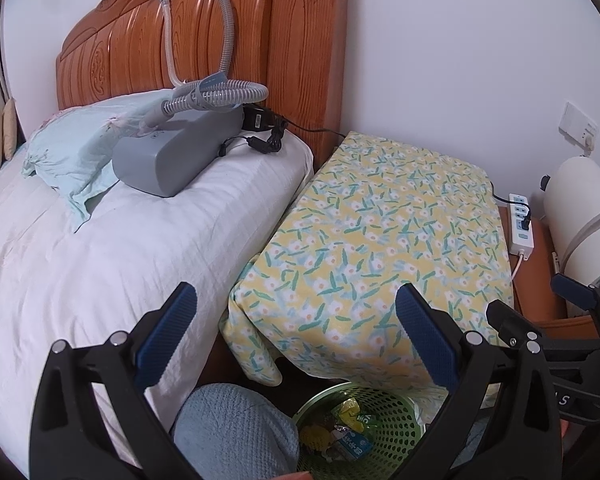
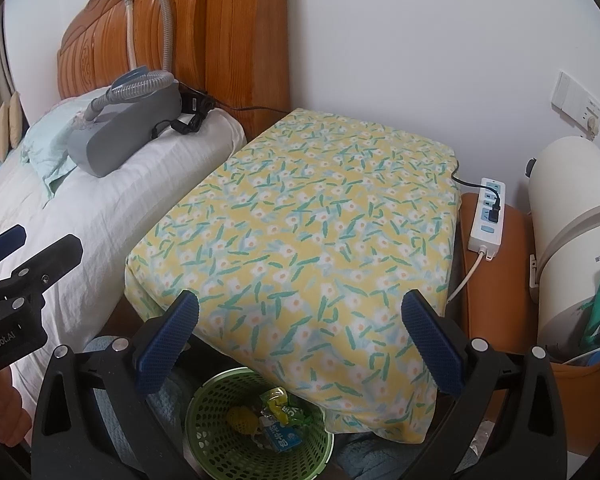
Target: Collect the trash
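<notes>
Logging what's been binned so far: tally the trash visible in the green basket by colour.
In the green basket, as far as the pile shows:
Yellow mesh ball: 1
Green-yellow wrapper: 1
Blue-and-white wrapper: 1
Total: 3 told apart; smaller scraps underneath can't be counted.

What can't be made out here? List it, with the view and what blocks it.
- Green basket, left wrist view: near rim cut off by the picture's bottom edge and the left gripper.
- Wrappers in the basket, right wrist view: print too small to read; lower layers hidden.
- What lies under the floral cloth: covered, both views.
- Floor beside the basket, right wrist view: blocked by the right gripper.
</notes>
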